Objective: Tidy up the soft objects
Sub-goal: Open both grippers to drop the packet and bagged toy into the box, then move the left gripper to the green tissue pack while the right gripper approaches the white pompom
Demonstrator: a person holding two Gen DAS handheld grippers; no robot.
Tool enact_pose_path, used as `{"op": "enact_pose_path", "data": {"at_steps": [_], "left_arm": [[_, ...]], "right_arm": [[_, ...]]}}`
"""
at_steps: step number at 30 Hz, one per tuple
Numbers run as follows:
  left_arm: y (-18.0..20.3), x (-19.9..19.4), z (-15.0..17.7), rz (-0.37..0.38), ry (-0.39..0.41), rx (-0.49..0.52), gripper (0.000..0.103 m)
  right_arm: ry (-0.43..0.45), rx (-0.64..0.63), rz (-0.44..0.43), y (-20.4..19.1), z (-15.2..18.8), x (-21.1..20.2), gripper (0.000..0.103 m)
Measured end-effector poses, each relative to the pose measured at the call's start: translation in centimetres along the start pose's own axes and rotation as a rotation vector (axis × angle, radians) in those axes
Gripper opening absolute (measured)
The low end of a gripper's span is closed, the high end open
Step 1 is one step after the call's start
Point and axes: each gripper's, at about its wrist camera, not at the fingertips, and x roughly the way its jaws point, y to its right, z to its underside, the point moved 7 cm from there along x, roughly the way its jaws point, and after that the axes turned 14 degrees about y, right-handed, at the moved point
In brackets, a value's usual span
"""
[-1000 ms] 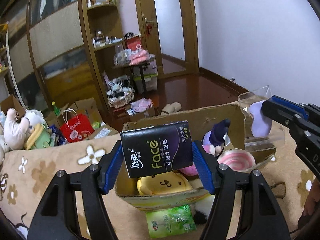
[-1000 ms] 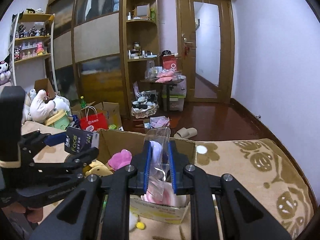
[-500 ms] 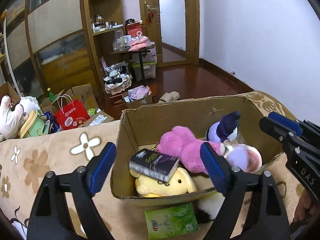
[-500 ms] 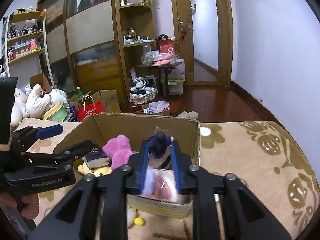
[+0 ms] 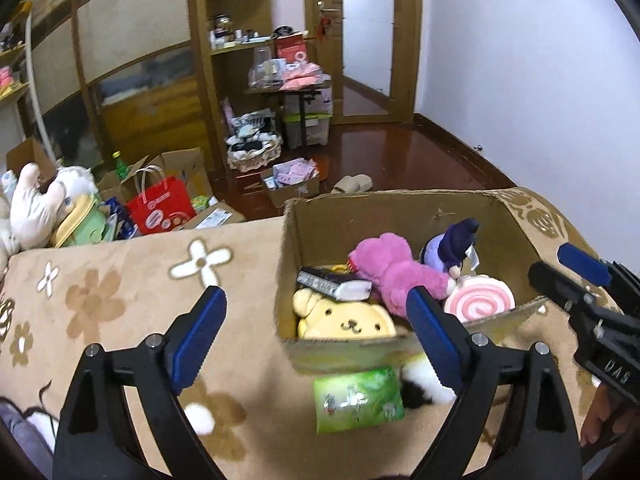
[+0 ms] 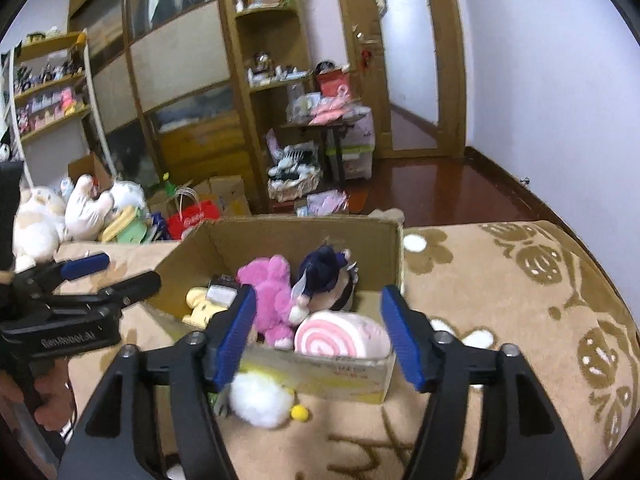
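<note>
Already gathered in 1 cardboard box on a floral blanket, evidently for tidying, are a pink plush, a yellow dog plush, a dark tissue pack, a purple-haired doll and a pink swirl-roll plush. Outside its near wall, a green wipes pack and a white pom-pom toy are seen lying on the blanket, seemingly not yet sorted. The left gripper is tilted down before the box, its jaws opening wide, with nothing gripped. The right gripper is angled down over the box's near corner, its jaws likewise opening and empty, the roll seen beyond them.
</note>
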Motion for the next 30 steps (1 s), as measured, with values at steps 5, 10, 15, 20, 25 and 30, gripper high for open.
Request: {"op": "enact_pose_path", "data": {"at_steps": [5, 10, 15, 20, 25, 30], "left_arm": [[-0.1, -1.9, 0.7, 0.026, -0.064, -0.008, 0.1], [-0.1, -3.8, 0.9, 0.03, -0.068, -0.012, 0.101], [0.0, -4.3, 1.6, 0.03, -0.102, -0.009, 0.101], [-0.2, -3.6, 2.7, 0.032, -0.158, -0.002, 0.101], [-0.5, -2.6, 3.3, 0.034, -0.192, -0.013, 0.101], [-0.6, -1.2, 4.1, 0.06, -0.241, -0.052, 0.101]], "right_arm": [[-0.023, -0.022, -0.019, -1.1, 0.7, -1.2, 0.091], [-0.039, -0.066, -0.042, -2.2, 1.5, -2.4, 0.103], [-0.084, -0.077, -0.045, -2.8, 2.8, -2.9, 0.103], [-0.11, -0.13, -0.052, -3.8, 4.1, -3.5, 0.103], [-0.137, -0.167, -0.055, -4.6, 5.1, -2.8, 0.103], [-0.182, -0.169, -0.05, -4.9, 6.6, -1.4, 0.103]]}}
